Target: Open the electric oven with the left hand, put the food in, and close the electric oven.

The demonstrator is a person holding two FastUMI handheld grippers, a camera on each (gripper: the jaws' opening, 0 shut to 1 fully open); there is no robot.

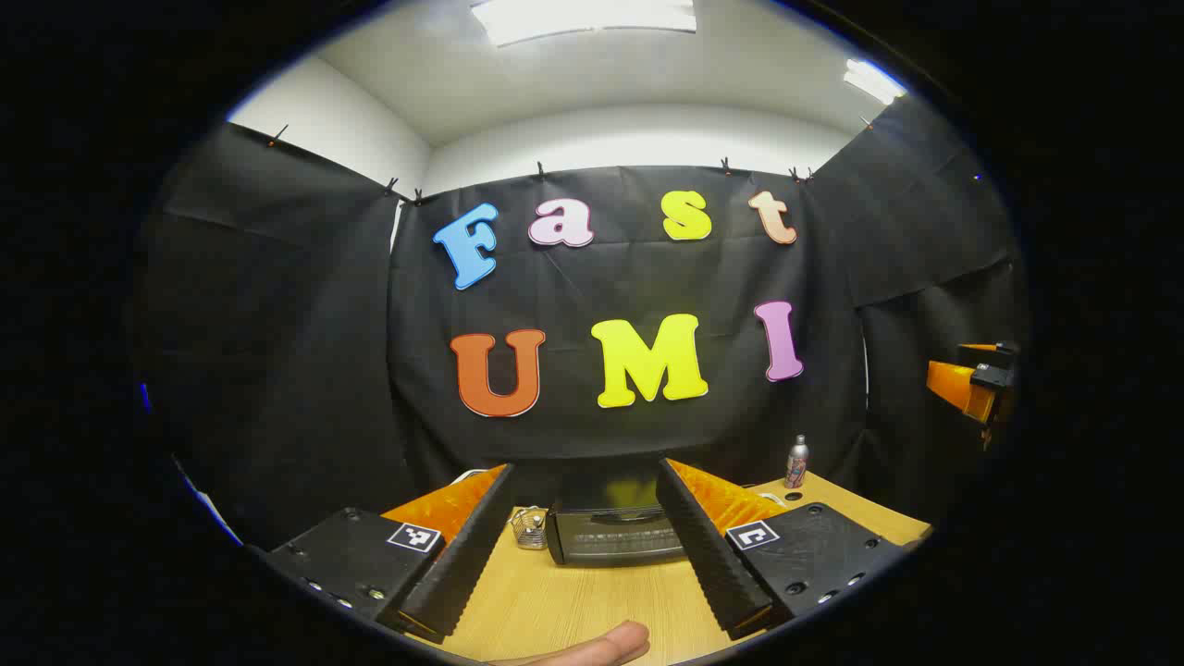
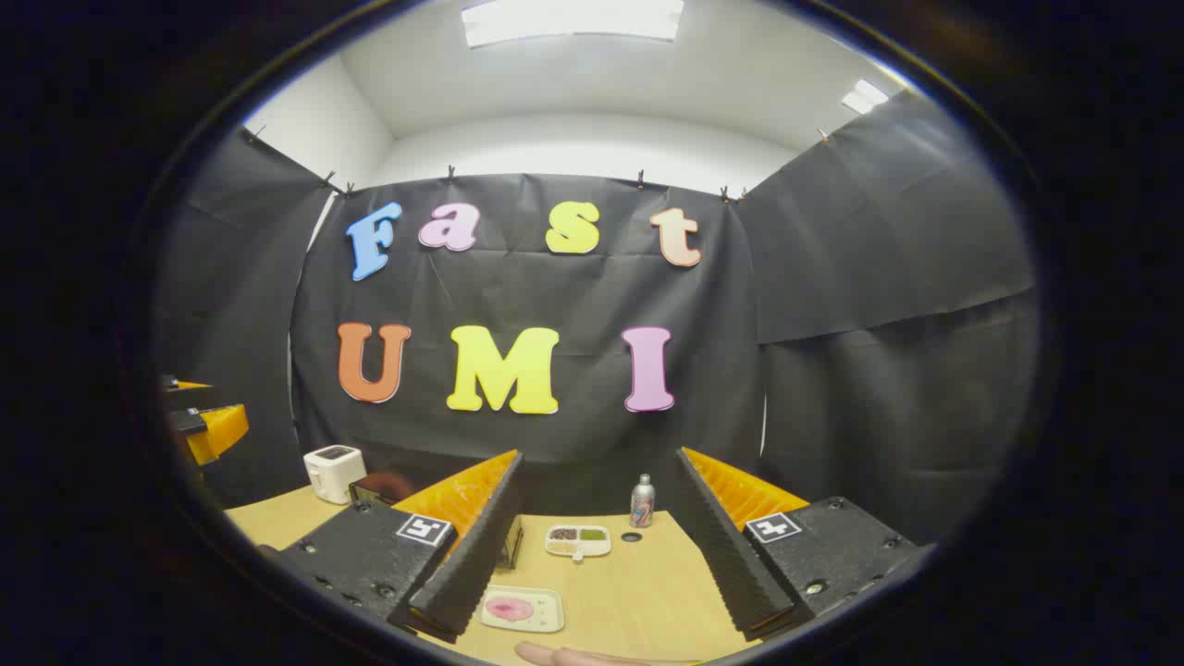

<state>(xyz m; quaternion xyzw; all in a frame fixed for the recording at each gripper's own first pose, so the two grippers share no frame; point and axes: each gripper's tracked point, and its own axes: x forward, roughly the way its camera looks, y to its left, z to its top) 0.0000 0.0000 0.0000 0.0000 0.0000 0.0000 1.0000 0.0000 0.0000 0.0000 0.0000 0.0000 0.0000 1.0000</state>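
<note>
The black electric oven [image 1: 615, 535] stands on the wooden table straight ahead in the left gripper view, its door shut. My left gripper [image 1: 583, 546] hangs open above the table, well short of the oven, nothing between its fingers. In the right gripper view a white plate with pink food [image 2: 521, 610] lies on the table near the bottom, just right of the left finger. My right gripper [image 2: 597, 555] is open above it and holds nothing. Part of the oven [image 2: 377, 487] peeks out behind the left finger.
A small wire basket [image 1: 530, 527] sits left of the oven. A metal can [image 2: 642, 501] and a divided dish of seasonings [image 2: 578, 539] stand at the table's back. A white toaster [image 2: 333, 472] sits far left. A fingertip [image 1: 592, 646] shows at the bottom edge.
</note>
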